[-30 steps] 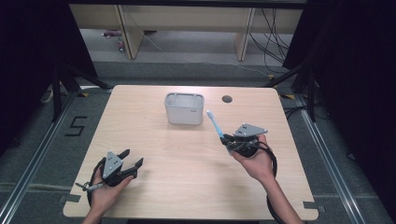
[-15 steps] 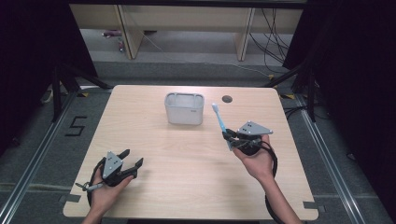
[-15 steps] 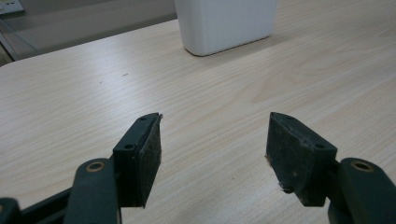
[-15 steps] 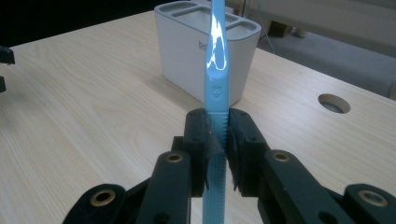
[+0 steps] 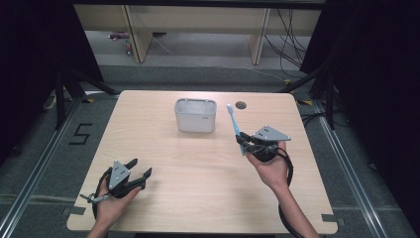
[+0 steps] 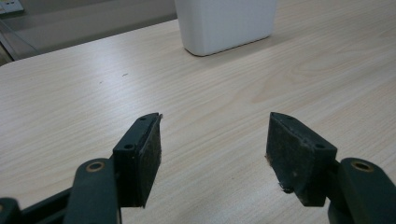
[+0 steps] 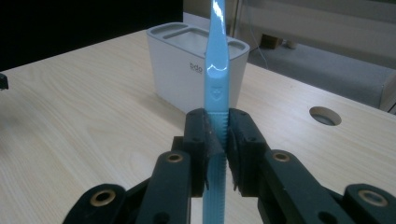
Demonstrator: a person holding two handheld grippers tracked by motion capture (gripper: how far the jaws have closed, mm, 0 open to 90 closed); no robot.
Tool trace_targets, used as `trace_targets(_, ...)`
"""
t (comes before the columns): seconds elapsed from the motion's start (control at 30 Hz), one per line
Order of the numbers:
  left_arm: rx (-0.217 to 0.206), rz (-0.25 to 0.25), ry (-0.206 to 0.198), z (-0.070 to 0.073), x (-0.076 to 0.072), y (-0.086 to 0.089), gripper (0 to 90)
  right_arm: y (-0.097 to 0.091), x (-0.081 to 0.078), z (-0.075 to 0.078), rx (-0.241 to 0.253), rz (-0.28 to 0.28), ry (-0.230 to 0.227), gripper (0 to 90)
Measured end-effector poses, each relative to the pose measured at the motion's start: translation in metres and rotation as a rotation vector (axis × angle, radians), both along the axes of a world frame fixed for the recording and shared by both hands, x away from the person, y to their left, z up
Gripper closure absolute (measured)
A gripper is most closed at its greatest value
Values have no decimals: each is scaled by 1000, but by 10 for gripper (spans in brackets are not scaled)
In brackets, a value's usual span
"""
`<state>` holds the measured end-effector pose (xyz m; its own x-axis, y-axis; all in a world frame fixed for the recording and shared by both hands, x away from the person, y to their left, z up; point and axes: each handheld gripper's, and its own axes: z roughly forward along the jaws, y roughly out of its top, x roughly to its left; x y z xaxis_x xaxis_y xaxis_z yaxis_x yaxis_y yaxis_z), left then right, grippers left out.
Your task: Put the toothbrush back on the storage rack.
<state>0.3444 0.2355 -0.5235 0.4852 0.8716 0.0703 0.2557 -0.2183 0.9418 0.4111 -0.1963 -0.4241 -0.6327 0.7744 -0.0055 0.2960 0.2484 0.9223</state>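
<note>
A light blue toothbrush (image 5: pixel 233 123) stands nearly upright in my right gripper (image 5: pixel 243 144), head up, at the table's right middle. In the right gripper view the jaws are shut on the toothbrush (image 7: pixel 217 70) handle, gripper (image 7: pixel 217 128). Just beyond and left of it stands a white compartmented holder (image 5: pixel 195 119), seen behind the brush (image 7: pixel 187 79) in that view. My left gripper (image 5: pixel 140 171) rests near the front left of the table. Its jaws are open with nothing between them (image 6: pixel 215 135), and the holder (image 6: pixel 224 23) lies far ahead of it.
The light wooden table (image 5: pixel 198 168) has a round cable hole (image 5: pixel 241 105) at the back right, also seen past the holder (image 7: pixel 325 115). Metal rails and dark floor surround the table, and shelving legs and cables stand behind it.
The toothbrush has swung from leaning left to nearly upright, its head now higher and closer to the holder's right side. The left gripper has not moved.
</note>
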Motion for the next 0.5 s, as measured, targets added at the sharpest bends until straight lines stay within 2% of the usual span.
trace_targets(0.03, 6, 2, 6, 1, -1, 0, 351, 0, -1, 2, 10, -23, 5, 787)
trace_targets(0.07, 6, 2, 6, 1, -1, 0, 352, 0, -1, 2, 10, -23, 5, 787)
trace_targets(0.1, 6, 2, 6, 1, -1, 0, 352, 0, 1, 2, 21, -19, -18, 787)
trace_targets(0.13, 6, 3, 6, 1, -1, 0, 351, 0, 0, 3, 28, -25, -14, 787)
trace_targets(0.17, 6, 2, 6, 1, -1, 0, 352, -1, 2, 3, 20, -27, -41, 787)
trace_targets(0.2, 6, 2, 6, 1, -1, 0, 351, 0, 2, 3, 46, -22, -26, 787)
trace_targets(0.43, 1, 2, 5, 0, 0, 1, 351, 2, 5, 5, 56, -30, -31, 787)
trace_targets(0.47, 1, 2, 5, 0, 0, 1, 351, 1, 6, 5, 50, -22, -43, 787)
trace_targets(0.5, 2, 1, 4, 0, 0, 0, 351, 2, 5, 5, 65, -34, -22, 787)
